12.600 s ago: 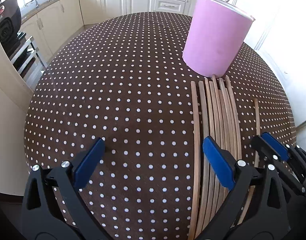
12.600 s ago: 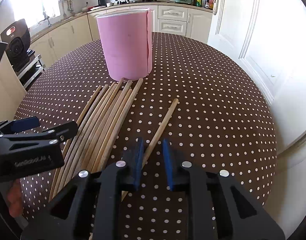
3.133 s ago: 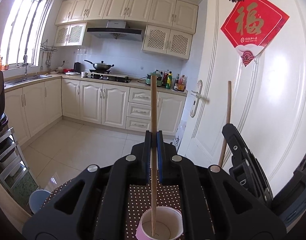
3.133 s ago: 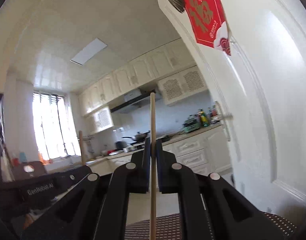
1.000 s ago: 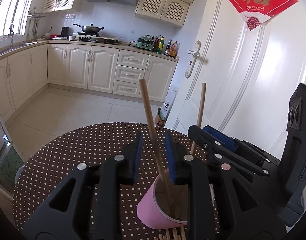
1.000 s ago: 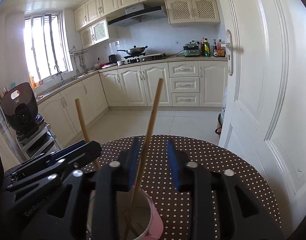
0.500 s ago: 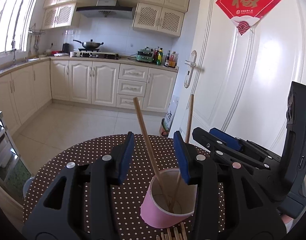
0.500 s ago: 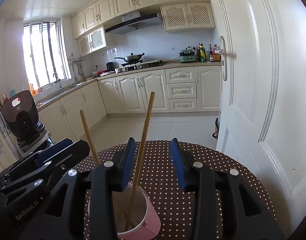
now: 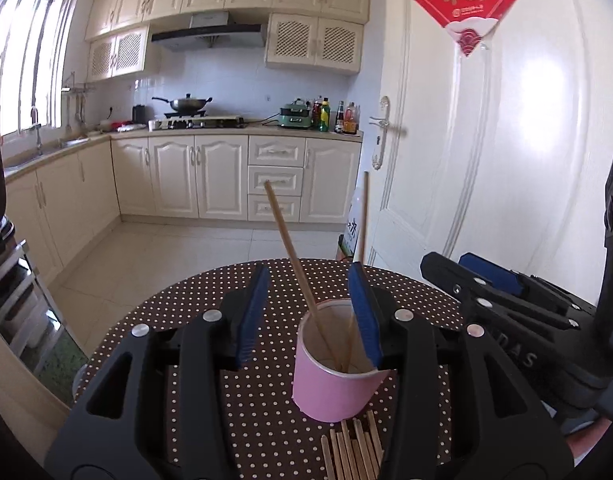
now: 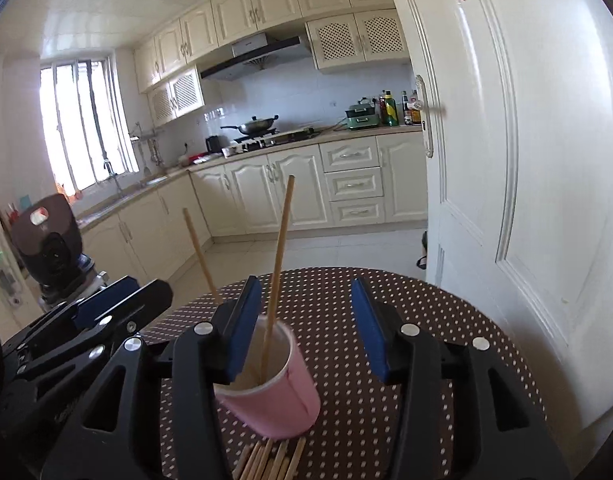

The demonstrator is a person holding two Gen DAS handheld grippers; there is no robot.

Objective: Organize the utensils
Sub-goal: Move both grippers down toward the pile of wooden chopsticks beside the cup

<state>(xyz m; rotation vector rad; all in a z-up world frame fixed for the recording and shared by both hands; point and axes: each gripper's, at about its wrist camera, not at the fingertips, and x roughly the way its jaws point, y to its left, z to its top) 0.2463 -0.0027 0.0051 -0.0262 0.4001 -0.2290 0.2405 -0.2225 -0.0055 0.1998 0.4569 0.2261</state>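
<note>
Dotted table: cup before claws

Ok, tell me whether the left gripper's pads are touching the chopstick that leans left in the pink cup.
Apart. The left wrist view shows the leaning chopstick rising from the pink cup through the gap in the left gripper, tablecloth visible on both sides.

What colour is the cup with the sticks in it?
The cup is pink outside and whitish inside, clearest in the left wrist view.
</note>
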